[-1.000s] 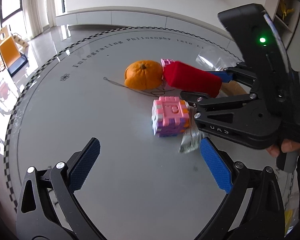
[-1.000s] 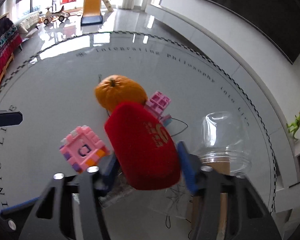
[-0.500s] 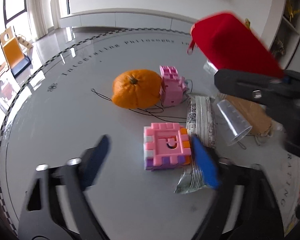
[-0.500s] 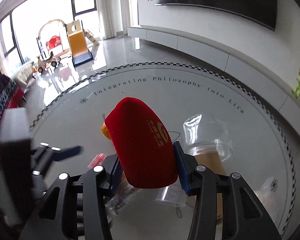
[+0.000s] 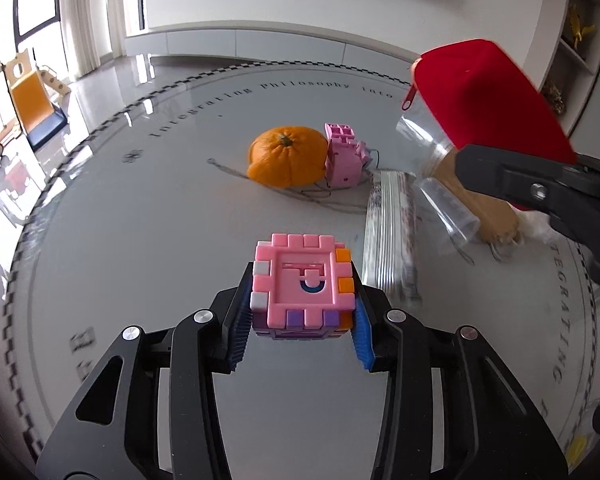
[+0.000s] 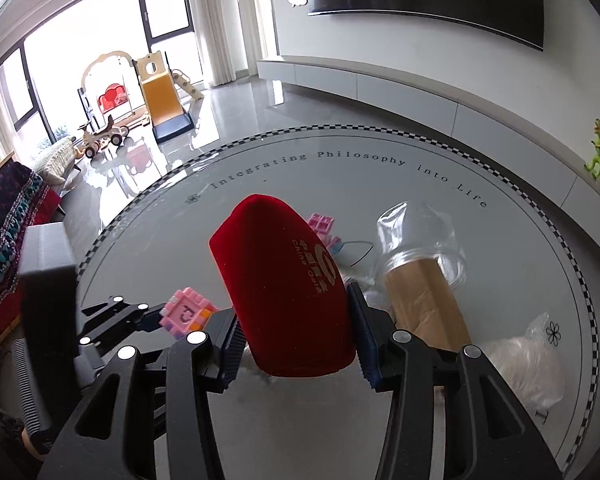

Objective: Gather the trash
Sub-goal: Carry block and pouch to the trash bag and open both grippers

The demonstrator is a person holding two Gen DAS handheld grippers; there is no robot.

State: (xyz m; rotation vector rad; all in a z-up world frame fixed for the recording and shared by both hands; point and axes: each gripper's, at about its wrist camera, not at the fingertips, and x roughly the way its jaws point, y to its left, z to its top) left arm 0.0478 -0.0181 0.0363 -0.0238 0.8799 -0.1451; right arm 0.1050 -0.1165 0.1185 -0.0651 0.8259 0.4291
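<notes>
Round glossy grey counter point(image 5: 148, 264), checkered rim, printed lettering; living room, play slide point(image 6: 165, 100) by windows. Left tongs point(image 5: 302, 312) grip pink block cube point(image 5: 304, 285); right tongs point(image 6: 294, 336) grip red pouch point(image 6: 284, 292).

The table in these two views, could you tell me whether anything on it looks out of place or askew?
Yes. A clear plastic cup with a brown paper sleeve lies tipped on its side on the glass table, beside a flattened striped wrapper. Thin dark wire straggles under the orange.

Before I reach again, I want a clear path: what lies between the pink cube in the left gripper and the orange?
Only bare table, seen in the left wrist view, between the pink cube and the orange.
</notes>
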